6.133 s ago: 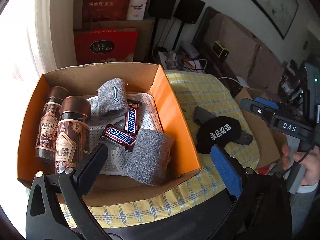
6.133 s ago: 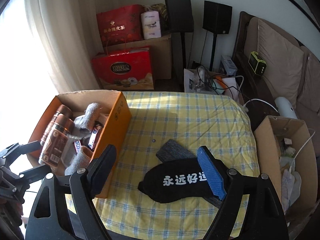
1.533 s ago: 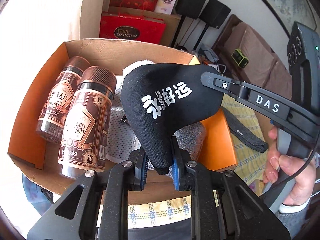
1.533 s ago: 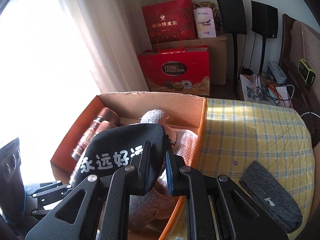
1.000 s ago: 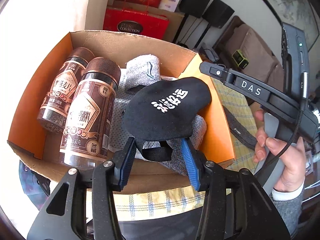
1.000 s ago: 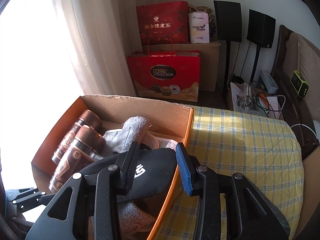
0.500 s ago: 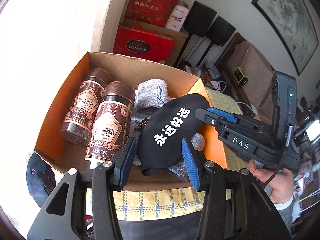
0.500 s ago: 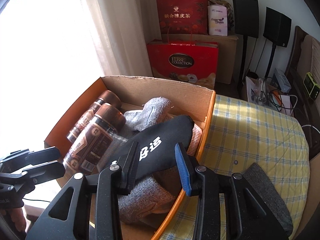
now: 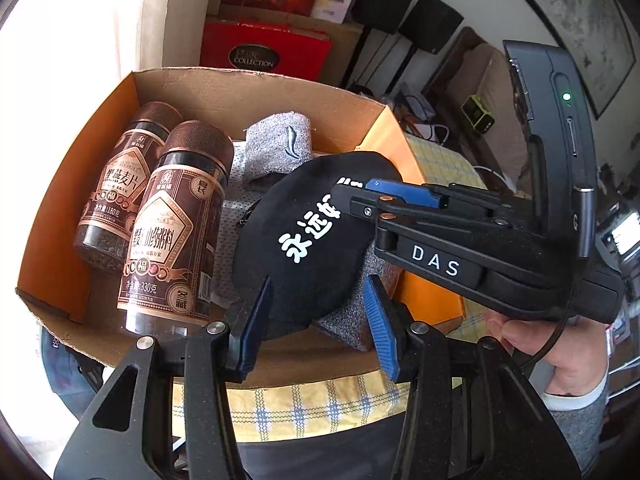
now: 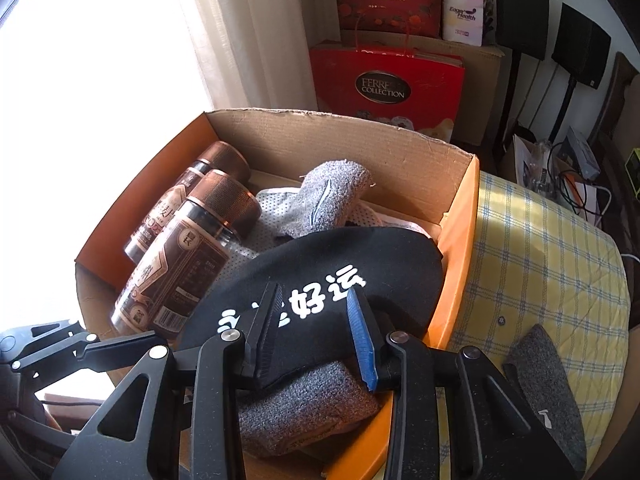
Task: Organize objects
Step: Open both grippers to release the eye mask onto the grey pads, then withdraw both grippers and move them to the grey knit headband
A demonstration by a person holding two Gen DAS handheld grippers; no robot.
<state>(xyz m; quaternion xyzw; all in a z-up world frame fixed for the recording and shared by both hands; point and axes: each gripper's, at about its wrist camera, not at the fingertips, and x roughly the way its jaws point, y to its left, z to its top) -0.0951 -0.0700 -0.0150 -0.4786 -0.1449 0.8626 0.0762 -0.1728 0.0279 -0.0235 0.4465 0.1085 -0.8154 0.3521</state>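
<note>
The black mask (image 10: 332, 280), a padded fabric piece with white printed characters, lies in the orange box (image 10: 460, 240), draped over a grey sock (image 10: 304, 412) and a white mesh cloth (image 9: 228, 216). It looks light, soft and floppy; it would sag from any single hold, so its edge or a pinched fold is the likely place to take it, and little force should be needed. The right gripper (image 10: 316, 328) is low over the mask with its jaws closing, the printed middle of the fabric between them, though whether the pads already press on it cannot be told. The left gripper (image 9: 316, 320) hangs at the box's near edge with jaws apart, the mask's lower rim lying between them, apparently untouched. Two jars (image 9: 172, 240) with ribbed copper-brown lids and glossy labels lie side by side along the box's left wall; they look hard and smooth, and heavier than the cloth items. A second grey sock (image 9: 280, 148), knitted and rolled, sits near the back wall. Another dark grey sock (image 10: 548, 392) lies on the yellow checked bed (image 10: 540, 248), outside the box.
</note>
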